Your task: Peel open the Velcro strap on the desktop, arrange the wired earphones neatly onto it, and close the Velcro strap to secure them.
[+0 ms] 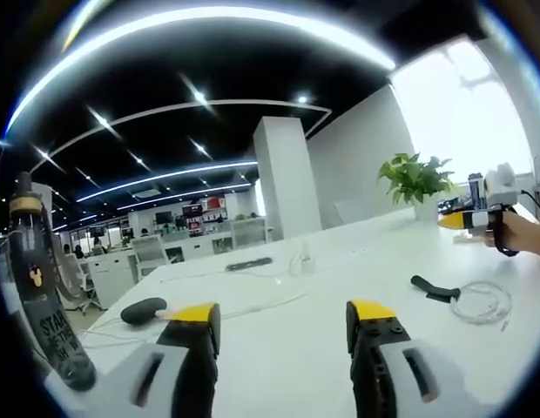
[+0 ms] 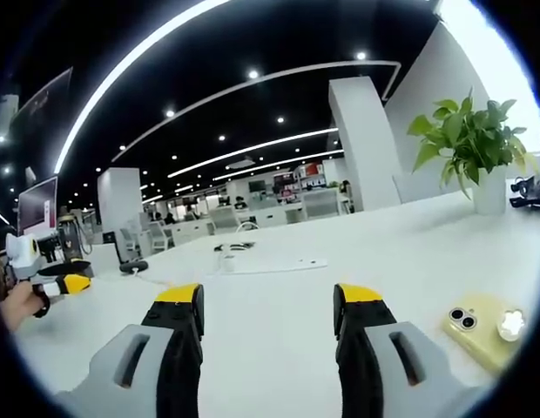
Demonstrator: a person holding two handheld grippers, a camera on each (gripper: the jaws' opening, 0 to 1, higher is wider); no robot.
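Observation:
In the left gripper view, a loose coil of white wired earphones [image 1: 484, 302] lies on the white desktop [image 1: 287, 348] to the right. A black Velcro strap [image 1: 433, 288] rests just left of the coil, touching it. My left gripper [image 1: 283, 315] hovers over the desk, open, nothing between its yellow-tipped jaws, with strap and earphones ahead to the right. The right gripper [image 1: 469, 219] is held by a hand [image 1: 521, 233] beyond them. In the right gripper view, my right gripper [image 2: 268, 298] is open and empty above bare desktop [image 2: 270, 348]; the left gripper [image 2: 63, 280] shows at the far left.
A dark bottle [image 1: 43, 287] stands at the left, a black mouse [image 1: 143, 309] with a white cable beside it. A flat black item [image 1: 248, 263] lies farther back. A potted plant [image 1: 415, 181] [image 2: 469, 144] stands at the back right. A yellow phone [image 2: 483, 326] lies right of my right gripper.

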